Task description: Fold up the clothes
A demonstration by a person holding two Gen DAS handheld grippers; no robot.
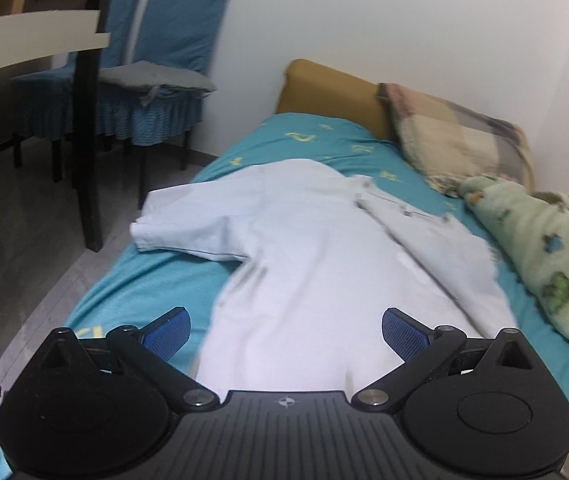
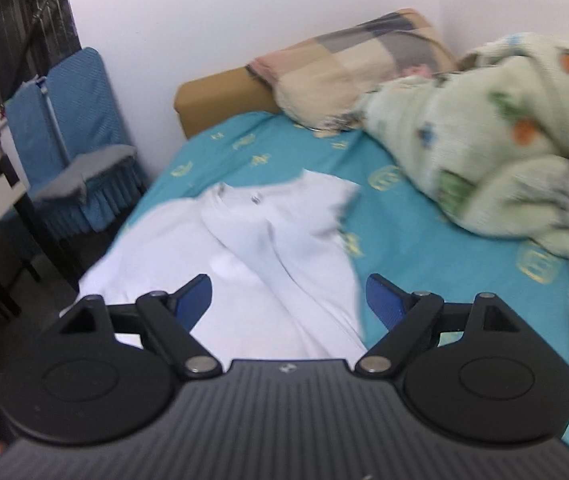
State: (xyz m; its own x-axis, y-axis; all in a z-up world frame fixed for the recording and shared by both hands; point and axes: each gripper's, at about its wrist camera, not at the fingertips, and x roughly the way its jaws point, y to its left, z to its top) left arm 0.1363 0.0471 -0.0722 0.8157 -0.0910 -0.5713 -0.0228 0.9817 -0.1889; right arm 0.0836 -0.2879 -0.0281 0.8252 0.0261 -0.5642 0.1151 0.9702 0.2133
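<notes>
Shirt (image 1: 316,264) laid lengthwise on the bed (image 1: 144,292), collar far from both tools.
Left tool (image 1: 286,332) and right tool (image 2: 288,300) are held spread wide, nothing gripped, at its near hem.

— What's your left gripper (image 1: 286,334) over?
— A bed (image 1: 152,280) in a teal sheet with yellow marks. A pale blue shirt (image 1: 304,248) lies spread on it, straight ahead of your fingers, one sleeve out to their left.
— And further off?
— Ahead to the right, a checked pillow (image 1: 456,140) at the head end; a green blanket (image 1: 544,256) is bunched beside it.
</notes>
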